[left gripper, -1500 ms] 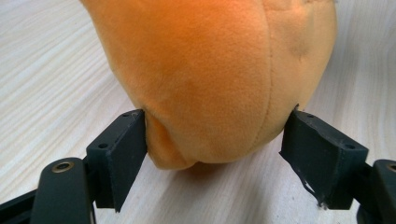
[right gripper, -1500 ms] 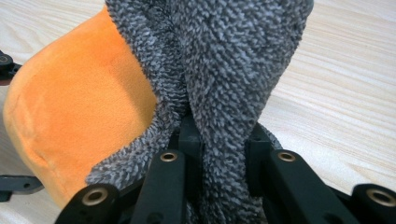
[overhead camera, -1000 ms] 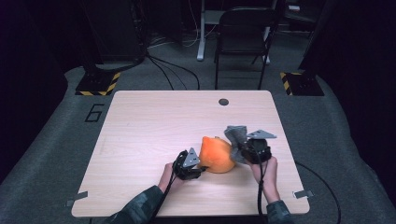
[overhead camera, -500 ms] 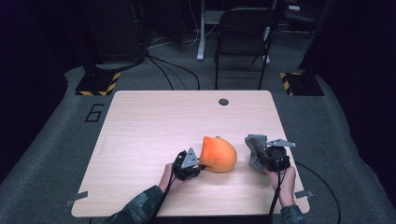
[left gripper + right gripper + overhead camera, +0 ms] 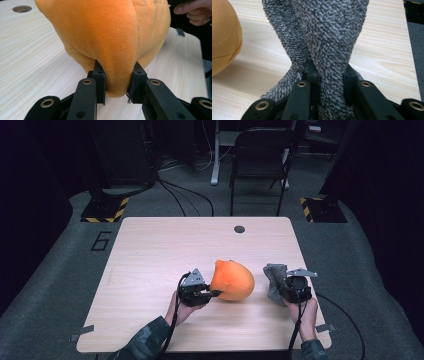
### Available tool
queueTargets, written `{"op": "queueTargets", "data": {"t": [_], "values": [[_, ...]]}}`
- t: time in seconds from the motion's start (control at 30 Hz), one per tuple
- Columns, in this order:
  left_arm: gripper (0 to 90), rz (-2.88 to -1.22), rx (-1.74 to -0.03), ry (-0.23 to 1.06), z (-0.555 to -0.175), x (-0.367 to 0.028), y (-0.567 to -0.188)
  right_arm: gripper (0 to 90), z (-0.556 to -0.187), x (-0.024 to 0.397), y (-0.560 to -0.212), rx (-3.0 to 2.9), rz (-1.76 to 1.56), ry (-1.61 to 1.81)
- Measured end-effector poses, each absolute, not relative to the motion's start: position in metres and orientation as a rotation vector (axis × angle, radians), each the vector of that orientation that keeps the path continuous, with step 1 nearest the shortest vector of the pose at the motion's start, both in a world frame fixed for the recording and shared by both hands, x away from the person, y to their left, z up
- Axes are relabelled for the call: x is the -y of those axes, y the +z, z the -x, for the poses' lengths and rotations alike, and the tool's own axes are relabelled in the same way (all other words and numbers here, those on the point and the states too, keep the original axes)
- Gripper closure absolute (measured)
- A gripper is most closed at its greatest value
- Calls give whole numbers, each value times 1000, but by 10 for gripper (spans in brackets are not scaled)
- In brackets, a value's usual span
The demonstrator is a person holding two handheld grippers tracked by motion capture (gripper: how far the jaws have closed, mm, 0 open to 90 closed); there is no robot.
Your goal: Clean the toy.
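A rounded orange plush thing [image 5: 234,280] sits near the middle of the front half of the wooden table [image 5: 165,250]. My left gripper [image 5: 212,293] is at its left side. In the left gripper view the jaws [image 5: 117,77] pinch a fold of the orange plush [image 5: 110,32]; they have just been closing on it. To the right, my right gripper [image 5: 280,289] is shut on a grey knitted cloth [image 5: 274,279]. In the right gripper view the cloth [image 5: 329,30] rises twisted from between the jaws [image 5: 329,75], with the orange plush [image 5: 224,37] at the left edge.
A round cable hole [image 5: 239,229] lies at the table's far side. A dark chair [image 5: 260,155] stands beyond the table, with yellow-black striped floor plates [image 5: 105,210] to either side. Cables trail from both grippers over the front edge.
My right gripper has carried the grey cloth rightward, away from the orange plush, then held still. My left gripper has closed on the plush and lifted it slightly.
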State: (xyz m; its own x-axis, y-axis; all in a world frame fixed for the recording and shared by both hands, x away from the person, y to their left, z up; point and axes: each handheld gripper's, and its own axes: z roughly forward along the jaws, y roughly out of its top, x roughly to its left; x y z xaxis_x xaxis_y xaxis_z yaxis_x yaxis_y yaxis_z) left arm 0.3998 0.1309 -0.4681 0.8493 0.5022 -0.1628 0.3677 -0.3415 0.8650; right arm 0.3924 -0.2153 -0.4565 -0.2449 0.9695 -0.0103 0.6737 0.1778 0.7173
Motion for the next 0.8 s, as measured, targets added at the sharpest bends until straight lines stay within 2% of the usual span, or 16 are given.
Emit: {"op": "queueTargets", "data": {"t": [0.43, 0.67, 0.8], "values": [[713, -1958, -828, -58, -407, -136, -471, 746, -396, 211, -460, -2003, -1548, 811], [702, -1955, -925, -131, -415, -134, -496, 746, -399, 206, -464, -2016, -1555, 787], [693, -1945, -932, -139, -418, -137, -498, 746, -400, 202, -462, -2027, -1549, 794]]}}
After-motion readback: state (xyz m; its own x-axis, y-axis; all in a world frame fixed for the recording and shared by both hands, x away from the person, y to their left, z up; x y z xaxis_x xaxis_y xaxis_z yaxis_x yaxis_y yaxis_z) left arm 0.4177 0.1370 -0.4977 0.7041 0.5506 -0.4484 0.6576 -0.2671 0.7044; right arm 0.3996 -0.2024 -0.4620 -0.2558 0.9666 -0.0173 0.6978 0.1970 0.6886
